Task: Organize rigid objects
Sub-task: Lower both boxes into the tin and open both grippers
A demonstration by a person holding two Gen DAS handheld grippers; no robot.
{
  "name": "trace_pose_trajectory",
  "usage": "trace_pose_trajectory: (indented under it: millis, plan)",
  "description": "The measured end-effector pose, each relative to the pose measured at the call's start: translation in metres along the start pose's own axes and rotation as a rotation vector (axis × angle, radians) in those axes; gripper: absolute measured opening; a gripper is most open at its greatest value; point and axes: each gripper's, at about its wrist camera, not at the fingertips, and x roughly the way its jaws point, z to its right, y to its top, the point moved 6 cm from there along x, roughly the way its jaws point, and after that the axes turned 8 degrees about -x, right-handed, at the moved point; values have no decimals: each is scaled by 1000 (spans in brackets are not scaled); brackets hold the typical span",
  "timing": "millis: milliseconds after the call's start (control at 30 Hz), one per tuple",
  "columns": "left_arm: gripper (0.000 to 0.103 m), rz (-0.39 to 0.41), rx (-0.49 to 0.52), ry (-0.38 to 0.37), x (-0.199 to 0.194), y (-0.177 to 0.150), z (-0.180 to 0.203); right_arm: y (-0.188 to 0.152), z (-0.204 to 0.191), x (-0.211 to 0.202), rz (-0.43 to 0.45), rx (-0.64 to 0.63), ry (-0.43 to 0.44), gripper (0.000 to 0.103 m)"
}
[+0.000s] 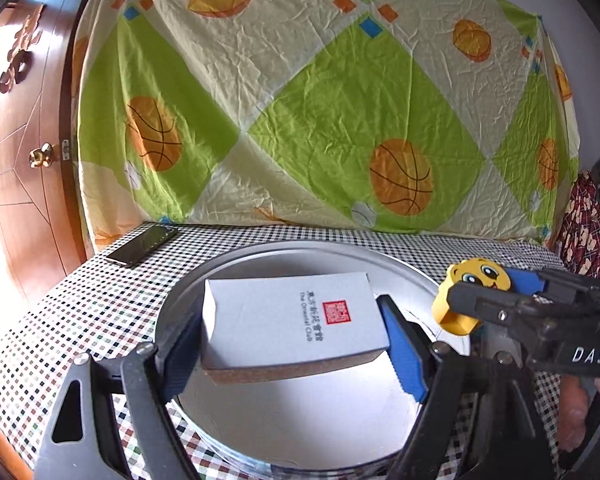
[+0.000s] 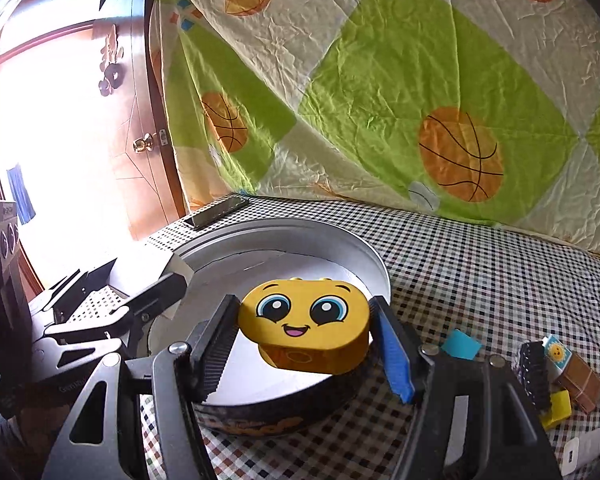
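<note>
My left gripper [image 1: 290,354] is shut on a white box [image 1: 292,324] with a red seal and holds it above the round metal tin [image 1: 400,268]. My right gripper [image 2: 304,344] is shut on a yellow smiling-face toy block [image 2: 306,330] and holds it over the near rim of the same tin [image 2: 364,256]. In the left wrist view the right gripper [image 1: 480,300] comes in from the right with the yellow block [image 1: 474,294] at the tin's right rim. In the right wrist view the left gripper's fingers [image 2: 156,292] and a corner of the white box [image 2: 176,268] show at the tin's left side.
A checkered cloth [image 1: 100,308] covers the table. A black phone [image 1: 142,245] lies at the far left corner. Small toy pieces [image 2: 556,372] and a white charger [image 2: 576,452] lie right of the tin. A basketball-print sheet [image 1: 320,100] hangs behind; a wooden door [image 1: 20,160] stands left.
</note>
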Motion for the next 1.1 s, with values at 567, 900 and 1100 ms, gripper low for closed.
trace_pose_trajectory:
  millis: [567, 900, 1100]
  plan:
    - [82, -220, 38, 109, 73, 25, -34, 6, 22, 94, -154, 33, -3, 67]
    - [84, -237, 42, 174, 81, 27, -42, 9, 27, 93, -148, 46, -14, 84]
    - [103, -151, 18, 208, 64, 32, -43, 10, 40, 49, -39, 126, -15, 85]
